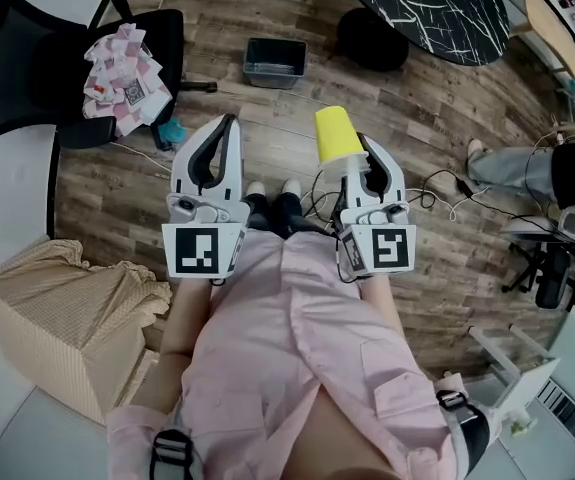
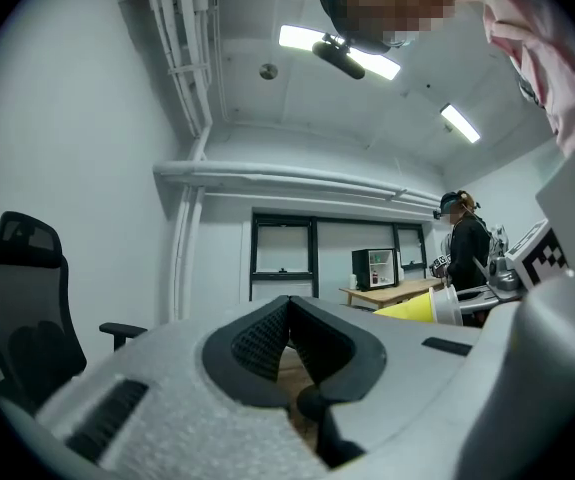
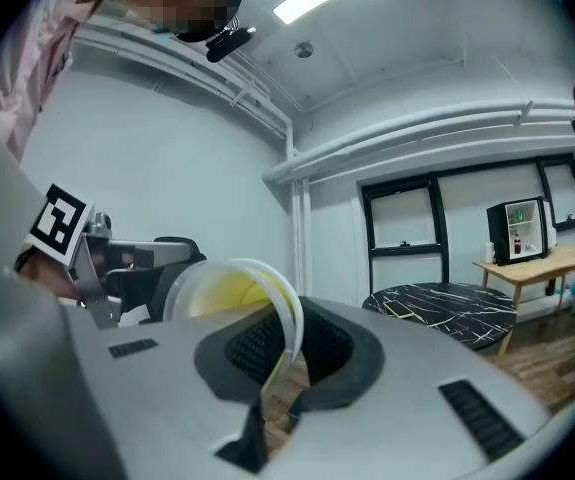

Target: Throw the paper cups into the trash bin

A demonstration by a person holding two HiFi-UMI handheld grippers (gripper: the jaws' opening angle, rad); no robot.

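Observation:
A yellow paper cup [image 1: 335, 134] with a white rim is held mouth-down by my right gripper [image 1: 354, 154], which is shut on the rim. The right gripper view shows the cup [image 3: 229, 293] tilted, its rim wall pinched between the jaws of the right gripper [image 3: 289, 318]. My left gripper [image 1: 229, 123] is level with it on the left; its tips meet and hold nothing. The left gripper view shows the left gripper [image 2: 288, 304] closed, with the cup [image 2: 415, 308] off to the right. A dark grey trash bin [image 1: 274, 62] stands on the wooden floor ahead, beyond both grippers.
A black office chair [image 1: 27, 63] with a checked cloth [image 1: 122, 76] stands far left. A cloth-covered box [image 1: 62, 318] is near left. A black marbled round table [image 1: 427, 8] is at the far right. Cables [image 1: 447, 190] lie on the floor, and another person [image 1: 537, 168] is at the right.

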